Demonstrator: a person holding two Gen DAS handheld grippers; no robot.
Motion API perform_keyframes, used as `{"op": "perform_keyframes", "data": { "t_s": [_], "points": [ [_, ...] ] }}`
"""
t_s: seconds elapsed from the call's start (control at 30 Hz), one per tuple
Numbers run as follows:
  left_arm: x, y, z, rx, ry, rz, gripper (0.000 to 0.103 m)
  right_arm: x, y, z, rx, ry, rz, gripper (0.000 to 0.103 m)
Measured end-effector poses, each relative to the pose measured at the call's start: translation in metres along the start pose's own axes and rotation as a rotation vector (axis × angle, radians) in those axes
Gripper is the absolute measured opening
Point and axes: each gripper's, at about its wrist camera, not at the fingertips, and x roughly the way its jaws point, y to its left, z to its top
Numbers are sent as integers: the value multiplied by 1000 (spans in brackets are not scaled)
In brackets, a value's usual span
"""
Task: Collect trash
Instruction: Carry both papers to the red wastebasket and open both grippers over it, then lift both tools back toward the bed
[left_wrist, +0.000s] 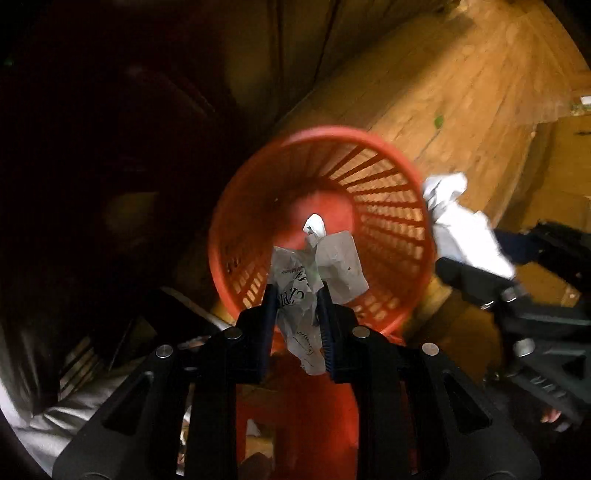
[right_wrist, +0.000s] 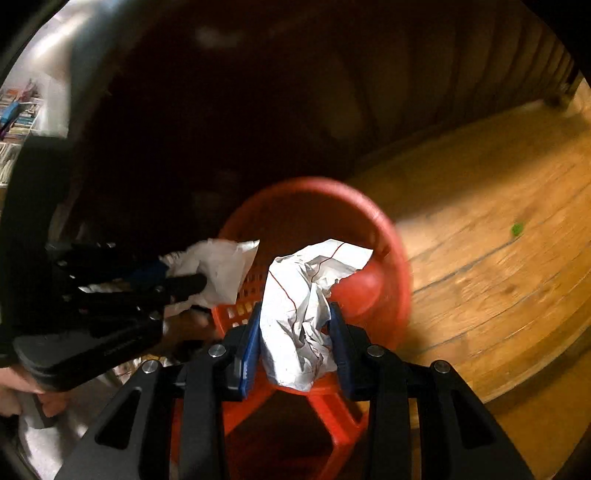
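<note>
Nearest the lens in each wrist view are the black gripper frames themselves. The left gripper (left_wrist: 295, 291) is clenched on a crumpled printed paper (left_wrist: 299, 295), its blue-edged pads pressing the wad from both sides while a white flap juts out beyond the tips. The right gripper (right_wrist: 295, 314) is likewise clamped on a larger wad of white crumpled paper (right_wrist: 299, 317) with a thin red line across it, the wad bulging past both pads.

Both point down at the orange plastic wastebasket (left_wrist: 369, 147), a slatted bin with its mouth open toward the cameras. The left wad hangs over the bin's mouth; the right wad, seen from the left wrist (left_wrist: 458, 225), sits just beside the rim's outer edge, not yet over the opening. The bin rests by a wooden plank floor (right_wrist: 498, 277), where a small green scrap (right_wrist: 517, 229) lies well apart.

The paper looks light, soft and springy: it will likely drop freely once let go, though a crease might cling to a ribbed pad. Gripping across the thick middle of the wad, as now, seems soundest; loose flaps would tear or slip. The bin looks light enough to tip if knocked.
</note>
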Motion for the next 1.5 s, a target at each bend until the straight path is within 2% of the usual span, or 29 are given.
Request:
{"op": "perform_keyframes", "data": {
  "t_s": [0.07,0.2,0.37,0.4,0.47,0.5,0.53,0.57,0.6,0.77,0.87,0.97,1.03,1.13,1.2,1.3,1.33,1.4,1.47,1.5],
  "points": [
    [13,3,3,-11,23,-1,22,25,1,4,-17,33,-19,35],
    [39,-3,11,-5,69,66,22,58,-4,10,14,72,-44,35],
    [55,-4,17,-9,87,61,22,73,-6,26,64,85,-55,37],
    [54,-2,18,-10,91,54,24,73,-6,27,65,85,-54,41],
    [49,1,22,-15,85,15,30,70,-6,28,56,80,-62,53],
    [45,4,22,-20,81,5,37,68,-8,27,54,71,-68,66],
    [42,3,22,-25,73,-6,41,66,-10,26,57,55,-74,66],
    [40,3,21,-29,70,0,52,61,-12,26,61,44,-79,66],
    [40,5,21,-36,69,3,57,56,-14,27,63,38,-81,66],
    [14,19,16,-88,37,26,59,2,-22,39,80,-59,-117,65],
    [-26,30,8,-108,-50,41,59,-54,-10,55,48,-162,-134,65],
    [-81,39,-10,-137,-184,18,59,-122,25,72,-36,-281,-146,65],
    [-127,51,-32,-161,-302,6,63,-168,61,84,-108,-369,-134,65],
    [-183,75,-68,-212,-458,-30,71,-214,111,95,-205,-467,-109,65],
    [-218,102,-99,-270,-581,-11,79,-240,158,107,-299,-531,-60,65],
    [-248,147,-136,-367,-705,32,81,-252,220,124,-411,-574,7,65],
    [-254,165,-151,-412,-748,68,82,-249,248,133,-458,-577,50,65],
    [-261,201,-177,-504,-814,163,86,-231,286,143,-502,-566,85,65],
    [-259,229,-196,-574,-861,199,86,-205,329,164,-553,-536,149,65],
    [-257,238,-202,-601,-872,192,86,-194,348,171,-566,-518,168,65]
  ]
}}
